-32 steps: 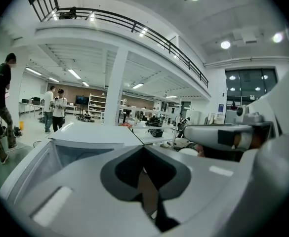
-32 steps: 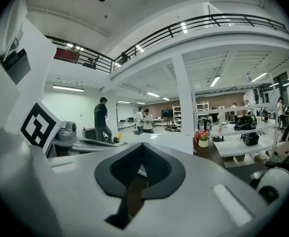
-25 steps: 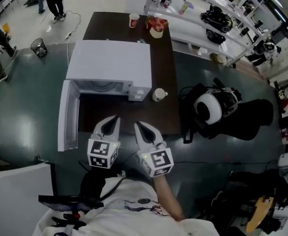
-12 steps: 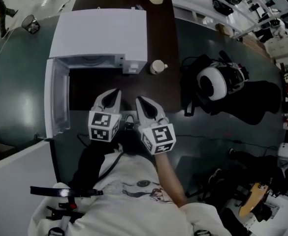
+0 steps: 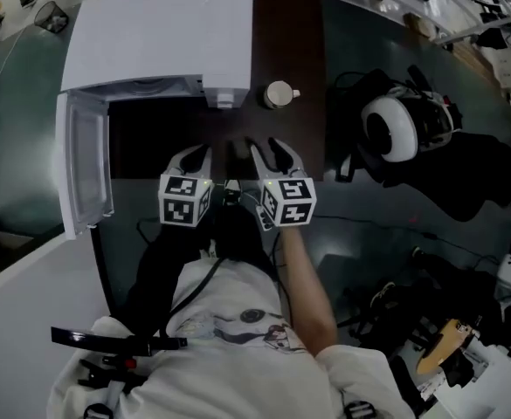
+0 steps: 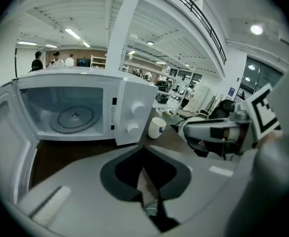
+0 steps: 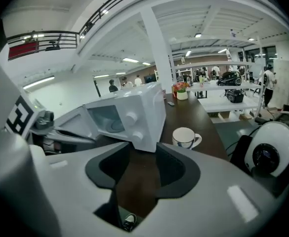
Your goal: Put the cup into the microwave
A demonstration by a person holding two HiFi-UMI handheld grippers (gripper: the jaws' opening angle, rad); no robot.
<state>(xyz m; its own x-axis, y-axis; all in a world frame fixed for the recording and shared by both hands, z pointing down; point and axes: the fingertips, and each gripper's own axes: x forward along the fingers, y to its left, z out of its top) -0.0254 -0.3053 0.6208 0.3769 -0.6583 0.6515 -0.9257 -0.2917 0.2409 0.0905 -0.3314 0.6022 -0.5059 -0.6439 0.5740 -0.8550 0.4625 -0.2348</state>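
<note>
A white microwave stands on the dark table, its door swung open to the left and its cavity with the glass turntable bare. The white cup stands upright just right of the microwave, handle to the right, and shows as the cup and the cup in the gripper views. My left gripper hovers at the table's near edge before the cavity, jaws shut and empty. My right gripper is beside it, short of the cup; its jaws have just been opening, with nothing between them.
A white and black headset lies on a dark seat right of the table. Cables run over the green floor near the table's front edge. Shelving stands at the far right. The open door juts out on the left.
Both grippers have come down and forward to the table's near edge. The right jaws, closed before, now stand apart. The microwave and cup sit nearer in the head view.
</note>
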